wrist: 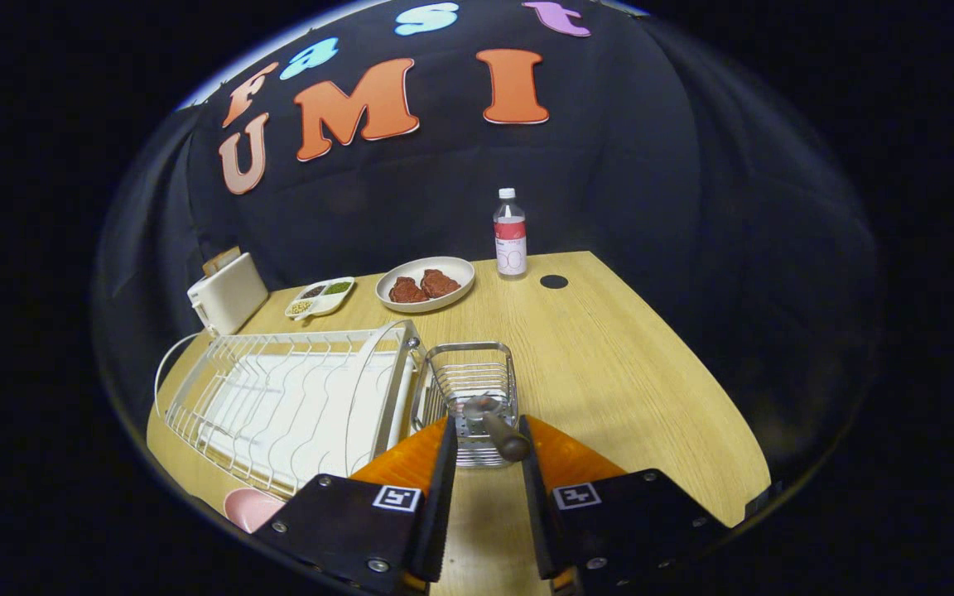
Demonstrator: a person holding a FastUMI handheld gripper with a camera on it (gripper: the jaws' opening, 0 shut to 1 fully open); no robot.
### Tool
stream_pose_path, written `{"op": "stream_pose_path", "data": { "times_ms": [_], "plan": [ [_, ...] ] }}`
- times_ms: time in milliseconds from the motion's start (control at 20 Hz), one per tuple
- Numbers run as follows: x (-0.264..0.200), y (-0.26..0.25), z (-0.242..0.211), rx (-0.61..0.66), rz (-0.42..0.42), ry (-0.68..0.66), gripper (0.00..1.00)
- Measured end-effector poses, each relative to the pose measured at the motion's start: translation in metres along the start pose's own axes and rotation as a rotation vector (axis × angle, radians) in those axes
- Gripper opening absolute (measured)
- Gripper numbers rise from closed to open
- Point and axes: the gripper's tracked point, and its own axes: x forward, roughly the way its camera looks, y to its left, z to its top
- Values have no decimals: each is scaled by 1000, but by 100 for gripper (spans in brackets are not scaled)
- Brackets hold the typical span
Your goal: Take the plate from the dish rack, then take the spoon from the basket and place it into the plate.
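Note:
A small wire basket (472,377) hangs at the right end of the white wire dish rack (291,397). A spoon (495,426) leans in the basket, its metal bowl down inside and its dark handle pointing out toward me. My gripper (487,424) is open, and the handle end sits between the fingertips, closer to the right finger. Whether either finger touches it is unclear. A pink plate (249,507) lies flat on the table by the rack's near corner, left of my left finger and partly cut off. The rack holds no dishes.
Beyond the rack, the wooden table (626,372) carries a white toaster (227,291), a divided dish of condiments (320,298), a plate of red meat (426,283) and a water bottle (510,233). A black round hole (554,281) is near the bottle. Bare tabletop lies right of the basket.

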Motion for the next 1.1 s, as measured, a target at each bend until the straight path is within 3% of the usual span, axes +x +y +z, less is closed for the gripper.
{"op": "stream_pose_path", "data": {
  "times_ms": [350, 600, 1100],
  "plan": [
    [1, 5, 7, 4, 1, 24, 16],
    [-2, 7, 27, 48, 15, -10, 12],
    [-29, 18, 82, 6, 28, -77, 10]
  ]
}}
